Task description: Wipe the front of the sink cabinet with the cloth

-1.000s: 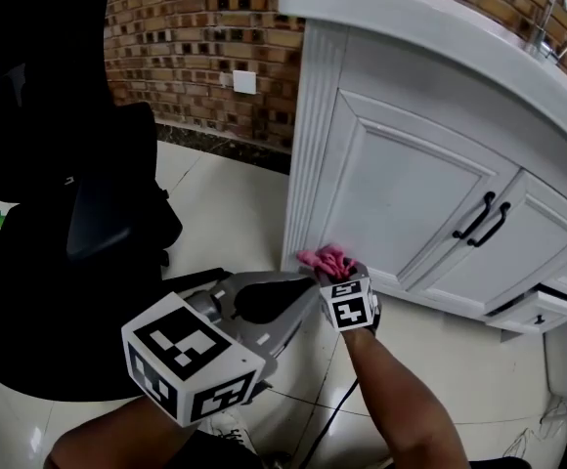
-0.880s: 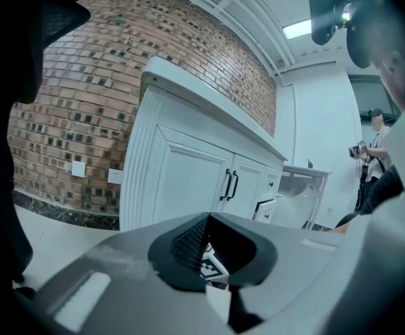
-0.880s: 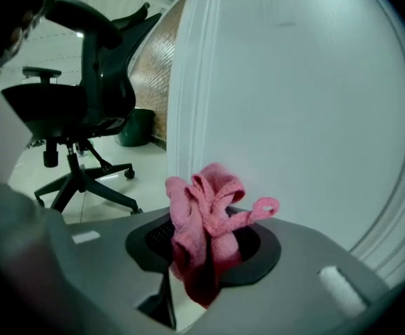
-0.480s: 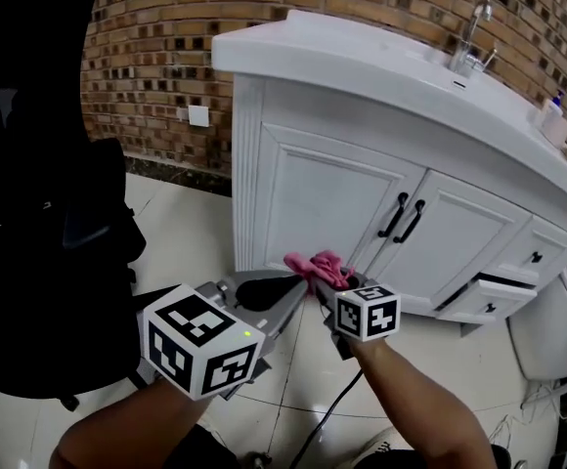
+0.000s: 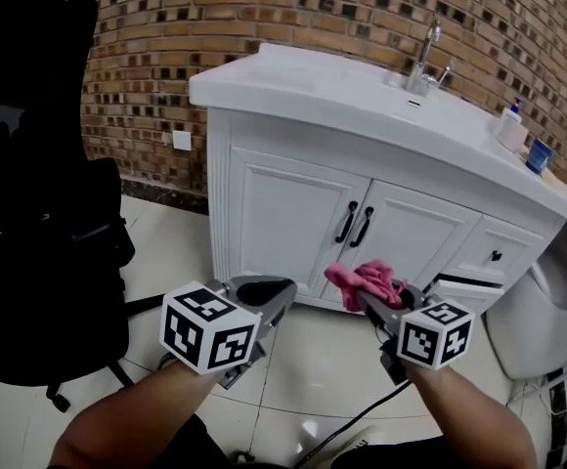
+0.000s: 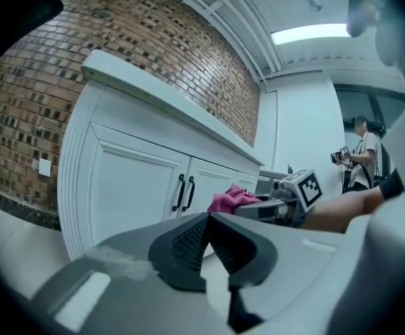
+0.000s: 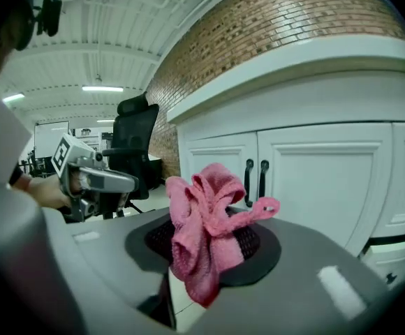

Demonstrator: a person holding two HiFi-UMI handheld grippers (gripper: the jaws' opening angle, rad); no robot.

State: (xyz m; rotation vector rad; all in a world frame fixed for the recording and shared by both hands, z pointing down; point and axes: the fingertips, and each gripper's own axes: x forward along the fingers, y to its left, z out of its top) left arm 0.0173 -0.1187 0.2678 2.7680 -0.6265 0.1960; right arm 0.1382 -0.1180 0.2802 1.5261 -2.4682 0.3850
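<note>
- Between the jaws of the right gripper sits the pink cloth, bunched into a wad. The jaws are clamped on its lower part, so most of the fabric stands loose above and ahead of the tips. That probably leaves a soft face to press against a panel.
- The cloth hangs in the air in front of the sink cabinet, level with the lower part of the doors and clear of them. Nothing shows it touching the white front, so I judge the wiping is not in contact at this moment.
- The left gripper has its jaws together with nothing between them. It is held low, to the left of the right one, apparently idle and out of the cloth's way.
- Two panelled doors meet at a pair of dark handles, with small drawers to their right. The handles stick out and may catch loose fabric, so strokes would need to go around them.
- On the top stand a faucet, a soap bottle and a blue cup, none of them involved.
- Behind is a brick wall. A black office chair stands at the left on the glossy tiled floor, well apart from the cabinet.
</note>
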